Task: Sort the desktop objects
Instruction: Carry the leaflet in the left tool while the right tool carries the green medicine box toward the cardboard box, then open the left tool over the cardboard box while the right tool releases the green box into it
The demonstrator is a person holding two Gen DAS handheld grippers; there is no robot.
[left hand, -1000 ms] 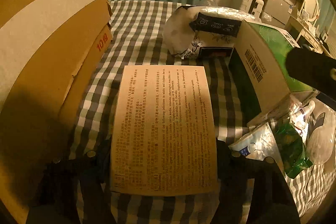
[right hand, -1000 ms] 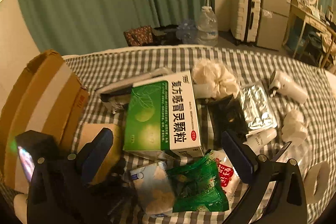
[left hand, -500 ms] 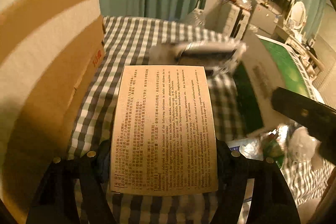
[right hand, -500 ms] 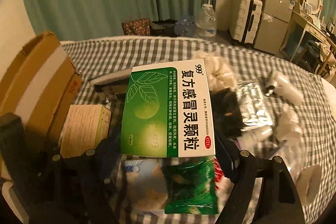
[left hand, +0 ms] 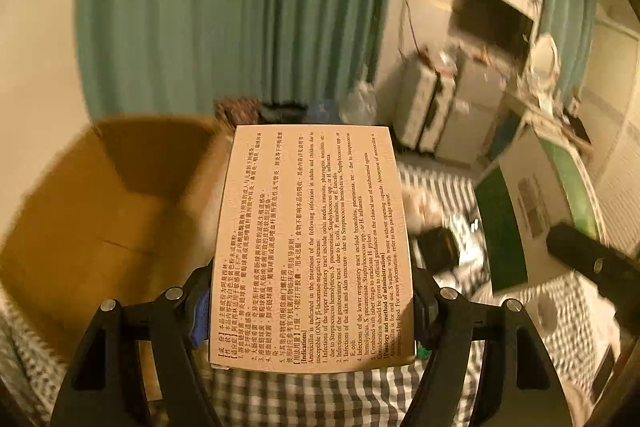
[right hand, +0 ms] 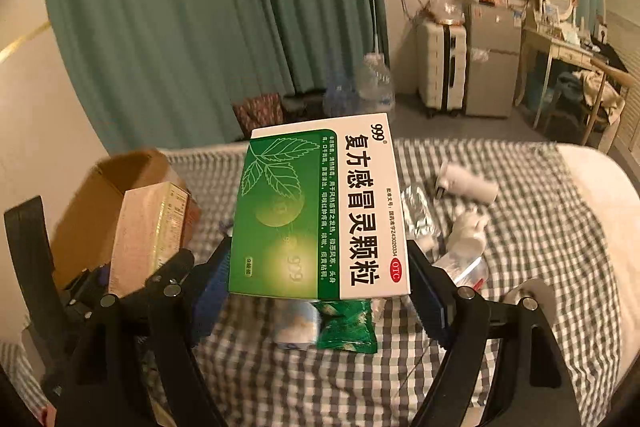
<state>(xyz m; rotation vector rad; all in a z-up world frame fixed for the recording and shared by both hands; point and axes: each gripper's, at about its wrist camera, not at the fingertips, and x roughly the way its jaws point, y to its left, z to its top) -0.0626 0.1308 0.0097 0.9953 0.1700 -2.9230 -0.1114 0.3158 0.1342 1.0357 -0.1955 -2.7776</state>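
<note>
My left gripper (left hand: 312, 303) is shut on a tan medicine box (left hand: 312, 247) printed with small text, held up in the air over the checked cloth. Just left of it stands an open cardboard box (left hand: 120, 211). My right gripper (right hand: 318, 287) is shut on a green and white medicine box (right hand: 320, 211), also lifted clear of the cloth. In the right wrist view the tan medicine box (right hand: 140, 227) and the left gripper (right hand: 120, 287) appear at the left, in front of the cardboard box (right hand: 104, 195). The green box (left hand: 540, 203) shows at the right of the left wrist view.
On the checked cloth (right hand: 540, 227) lie a green sachet (right hand: 348, 327), a pale packet (right hand: 298, 327), a foil pack (right hand: 416, 211), a white bottle (right hand: 468, 183) and small white items (right hand: 468, 231). Beyond the bed stand a green curtain (right hand: 200, 19), suitcases (right hand: 444, 67) and a desk.
Both grippers rose off the cloth with their boxes. The right gripper closed on the green box and lifted it. The cardboard box's open inside has come into view at left.
</note>
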